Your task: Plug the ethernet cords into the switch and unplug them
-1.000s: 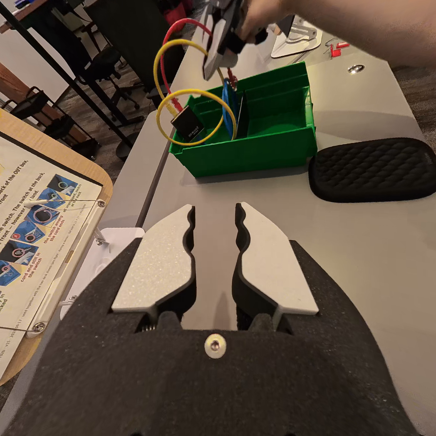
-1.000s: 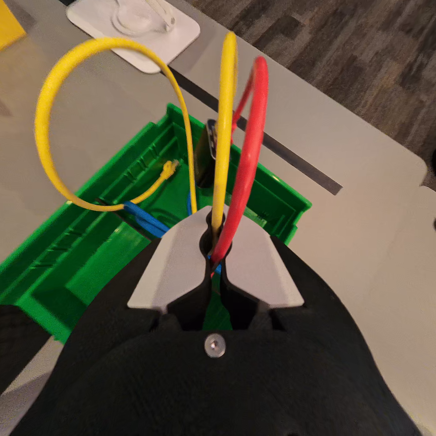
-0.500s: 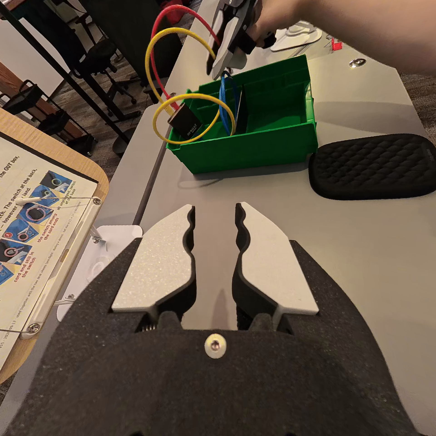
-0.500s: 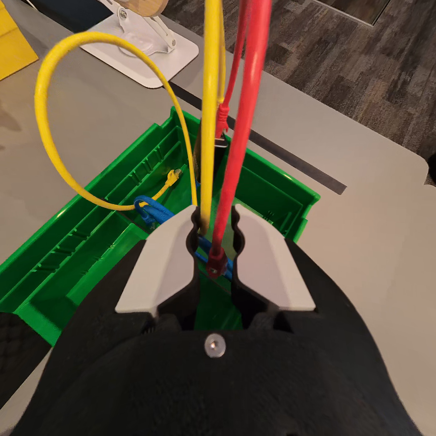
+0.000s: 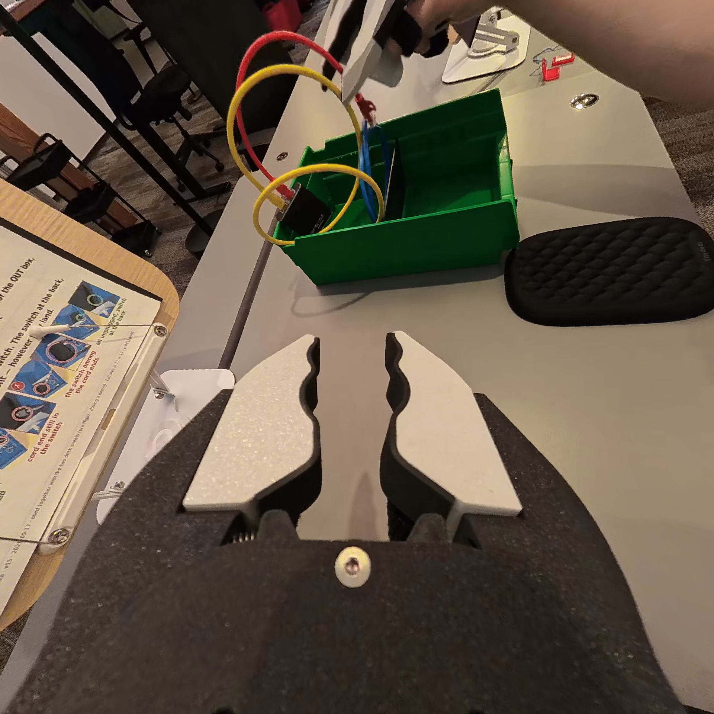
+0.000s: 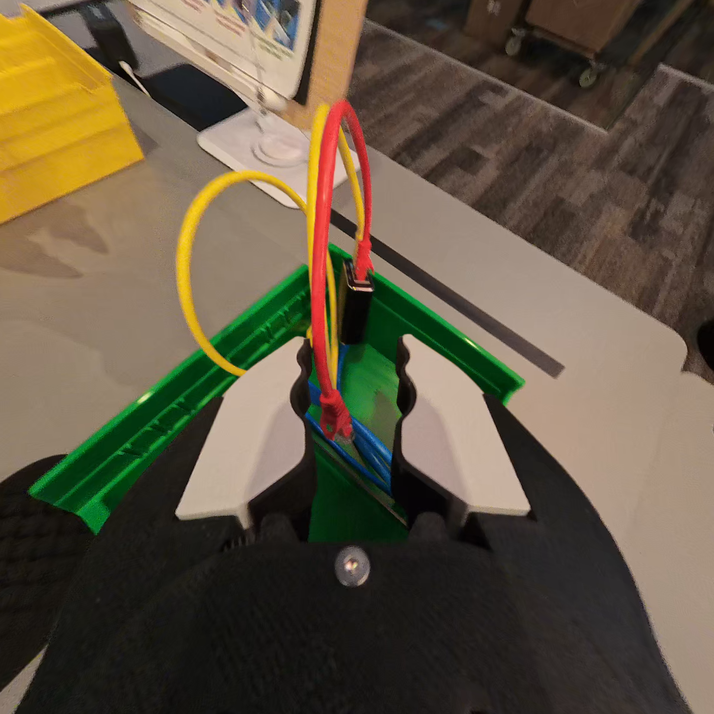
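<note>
The left tongs (image 5: 352, 344) are hovering low over the tabletop (image 5: 502, 386), pointing forward, jaws standing apart with nothing between the pads. Both white fingers (image 5: 270, 417) are showing whole, wavy black pads facing each other across bare grey surface.

The right tongs (image 6: 351, 344) are being held high by a hand (image 5: 436, 15), forearm reaching in from the right, tips pointing steeply down. Their jaws are gaping wide; a red cord (image 6: 322, 270) is hanging loose in the gap nearer the left pad, its plug dangling free, and neither pad is pressing on it.
</note>
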`<state>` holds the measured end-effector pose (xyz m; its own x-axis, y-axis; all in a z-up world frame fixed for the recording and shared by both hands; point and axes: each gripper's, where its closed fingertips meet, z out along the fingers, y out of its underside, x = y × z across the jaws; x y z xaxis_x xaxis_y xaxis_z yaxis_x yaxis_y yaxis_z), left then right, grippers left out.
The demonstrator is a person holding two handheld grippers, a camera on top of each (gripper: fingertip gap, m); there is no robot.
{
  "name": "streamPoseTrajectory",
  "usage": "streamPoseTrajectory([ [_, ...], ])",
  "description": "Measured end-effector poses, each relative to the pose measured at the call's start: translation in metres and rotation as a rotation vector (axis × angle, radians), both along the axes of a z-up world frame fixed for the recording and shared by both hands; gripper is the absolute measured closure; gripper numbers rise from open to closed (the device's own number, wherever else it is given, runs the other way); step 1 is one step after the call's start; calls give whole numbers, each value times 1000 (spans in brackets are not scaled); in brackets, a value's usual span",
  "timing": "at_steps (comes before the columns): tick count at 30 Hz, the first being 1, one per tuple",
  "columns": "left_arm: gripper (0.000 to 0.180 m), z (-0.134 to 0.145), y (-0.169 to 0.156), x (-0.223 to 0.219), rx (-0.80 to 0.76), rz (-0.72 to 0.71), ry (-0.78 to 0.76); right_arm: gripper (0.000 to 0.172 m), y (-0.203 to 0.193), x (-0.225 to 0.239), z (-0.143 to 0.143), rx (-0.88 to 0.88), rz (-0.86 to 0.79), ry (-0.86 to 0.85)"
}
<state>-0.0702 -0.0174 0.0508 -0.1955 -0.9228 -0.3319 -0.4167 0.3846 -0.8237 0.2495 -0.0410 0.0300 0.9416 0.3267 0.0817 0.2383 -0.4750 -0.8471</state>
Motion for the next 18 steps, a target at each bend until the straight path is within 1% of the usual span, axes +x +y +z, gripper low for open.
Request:
streamPoseTrajectory([
  [2, 149, 1, 0, -1, 0, 1, -3, 126, 0, -11, 9, 26, 27, 6],
  [4, 149, 2, 1, -1, -3, 1, -7, 125, -1, -22, 9, 14, 39, 0],
  [6, 149, 3, 1, -2, -4, 2, -10, 124, -3, -39, 1, -21, 66, -27],
  [9, 149, 4, 1, -3, -2, 2, -14, 127, -7, -66, -20, -61, 132, -126],
  [11, 149, 4, 2, -3, -5, 3, -15, 128, -9, -81, -31, -85, 162, -155],
  [13, 149, 5, 2, -4, -4, 4, -16, 129, -12, -93, -31, -65, 187, -156],
  [15, 149, 6, 4, -7, 0, 12, -19, 130, -15, -96, -12, 20, 181, -150],
  [17, 149, 10, 10, -12, -1, 32, -27, 130, -21, -88, 26, 162, 126, -136],
  [18, 149, 13, 14, -17, -5, 50, -31, 130, -26, -77, 48, 234, 63, -126],
])
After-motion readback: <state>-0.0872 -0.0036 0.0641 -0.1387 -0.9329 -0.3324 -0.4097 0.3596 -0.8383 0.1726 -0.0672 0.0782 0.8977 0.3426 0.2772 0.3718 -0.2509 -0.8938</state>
